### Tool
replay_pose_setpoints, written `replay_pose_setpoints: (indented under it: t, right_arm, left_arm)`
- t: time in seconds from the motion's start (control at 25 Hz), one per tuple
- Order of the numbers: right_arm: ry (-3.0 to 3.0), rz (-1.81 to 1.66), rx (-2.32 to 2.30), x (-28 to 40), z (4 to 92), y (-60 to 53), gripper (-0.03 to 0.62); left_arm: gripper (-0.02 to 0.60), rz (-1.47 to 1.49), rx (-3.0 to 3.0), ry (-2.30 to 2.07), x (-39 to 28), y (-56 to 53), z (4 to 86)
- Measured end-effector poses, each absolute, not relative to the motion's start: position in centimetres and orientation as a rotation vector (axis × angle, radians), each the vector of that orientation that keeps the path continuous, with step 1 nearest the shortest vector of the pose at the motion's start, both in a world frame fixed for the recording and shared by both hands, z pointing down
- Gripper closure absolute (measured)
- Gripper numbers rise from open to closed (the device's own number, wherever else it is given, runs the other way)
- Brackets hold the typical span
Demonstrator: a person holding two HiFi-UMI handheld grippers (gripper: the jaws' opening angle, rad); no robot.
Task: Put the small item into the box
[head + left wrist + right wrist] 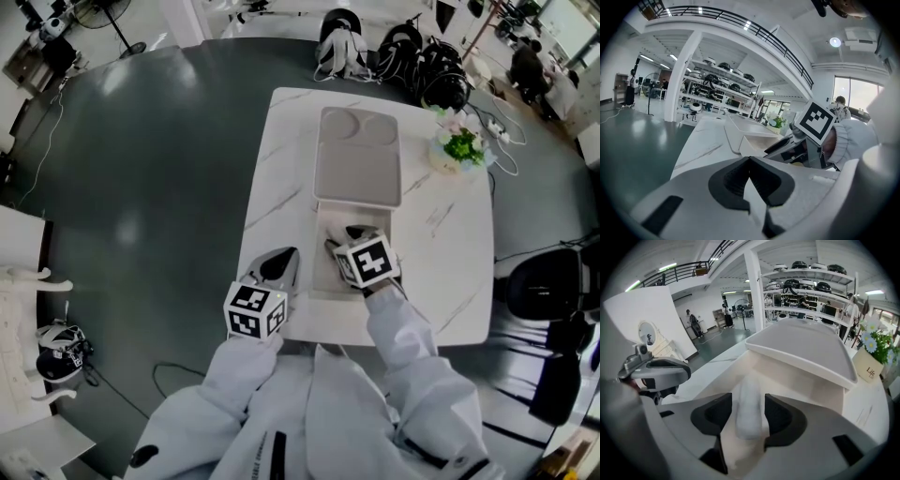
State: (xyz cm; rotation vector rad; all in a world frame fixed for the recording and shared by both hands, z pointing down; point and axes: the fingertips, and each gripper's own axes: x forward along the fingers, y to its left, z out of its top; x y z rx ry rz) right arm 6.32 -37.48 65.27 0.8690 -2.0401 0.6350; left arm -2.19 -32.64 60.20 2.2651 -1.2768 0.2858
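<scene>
An open white box (321,281) stands on the marble table, its lid (358,159) folded back flat behind it. My right gripper (345,246) reaches down into the box. In the right gripper view a small white cylindrical item (750,425) lies on the box floor between the jaws of the right gripper (748,400), and the dark pads stand apart from it on both sides. The box's far wall (801,380) rises just ahead. My left gripper (281,261) rests on the table left of the box, and in its own view the left gripper (750,161) is shut and empty.
A small pot of flowers (459,148) stands at the table's far right corner. The table (450,244) ends just in front of both grippers. Bags and helmets (403,52) lie on the dark floor beyond the far edge.
</scene>
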Motion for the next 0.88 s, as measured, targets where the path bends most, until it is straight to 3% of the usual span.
replay_pose_setpoints:
  t: [0.24, 0.44, 0.6, 0.88]
  right_arm:
    - [-2.124, 0.621, 0.922, 6.5, 63.4, -37.5, 0.406]
    - [-2.204, 0.523, 0.937, 7.0, 61.7, -37.3, 0.523]
    - [-2.301, 0.495, 0.964, 6.9, 59.7, -37.5, 0.577]
    - [-2.436, 0.492, 1.049, 7.7, 56.8, -37.3, 0.6]
  left_arm:
    - [0.583, 0.281, 2.283, -1.274, -1.9, -32.3, 59.5]
    - [0.583, 0.27, 2.313, -1.275, -1.5, -32.2, 58.3]
    - [0.583, 0.247, 2.348, -1.275, -1.4, -32.0, 56.9]
    - [0.583, 0.208, 2.41, -1.284, -1.5, -32.0, 54.6]
